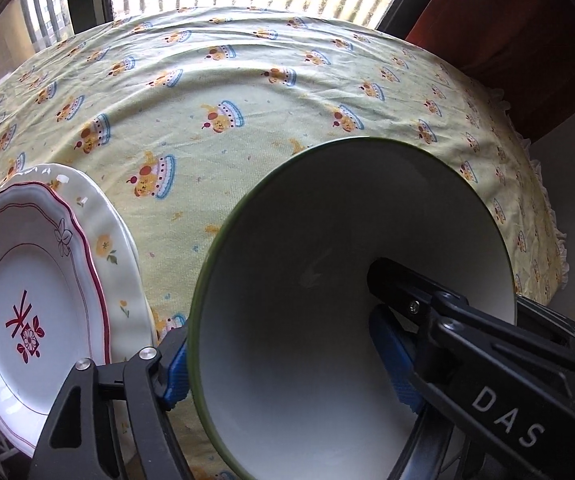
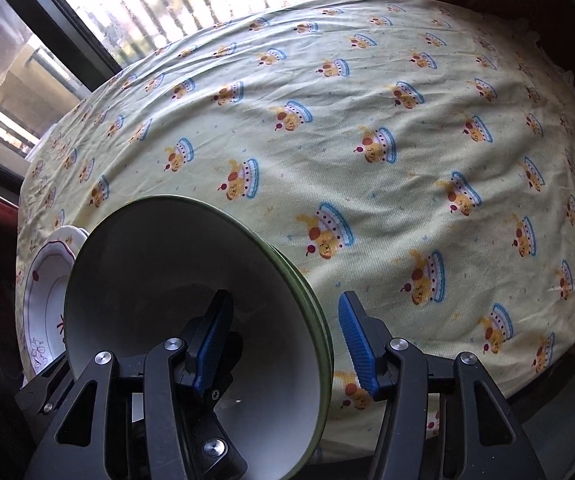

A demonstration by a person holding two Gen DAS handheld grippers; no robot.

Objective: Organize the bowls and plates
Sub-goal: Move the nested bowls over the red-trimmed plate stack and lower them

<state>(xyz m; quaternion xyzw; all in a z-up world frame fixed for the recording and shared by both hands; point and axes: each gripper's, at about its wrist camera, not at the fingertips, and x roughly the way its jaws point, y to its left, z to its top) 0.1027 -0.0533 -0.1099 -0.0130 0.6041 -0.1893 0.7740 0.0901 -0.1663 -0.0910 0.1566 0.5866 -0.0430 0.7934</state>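
Both tools are at the bowl [image 1: 327, 300] here, white inside with a green rim, sitting on the surface under a yellow cloth [image 1: 247, 92] printed with little cakes.

Left tool [image 1: 287, 364] straddles the near-left wall of the bowl: one blue pad [image 1: 177, 376] outside the rim, the other pad [image 1: 397, 364] down inside. Jaws stand wide, and there's clear daylight between the inner pad and the wall, so nothing is clamped on this side.

Right tool [image 2: 287, 344] straddles the opposite wall: its left pad [image 2: 213, 344] hangs inside the bowl [image 2: 159, 272], its right pad [image 2: 357, 344] outside, just beside the rim. Jaws partly apart, a gap showing between the outer pad and the rim. The inner pad's contact with the wall is hard to judge from this angle, but it looks loose rather than gripped.

From the right wrist view the green rim seems doubled, perhaps two bowls nested; the edge is too compressed to be sure.

Off to the left of the left tool, just beside the bowl, lies a stack of plates [image 1: 39, 280]: a red-trimmed plate with a red motif on top, a flower-printed one [image 1: 115, 248] beneath it. The same stack [image 2: 47, 300] peeks out beyond the bowl, left of the right tool.
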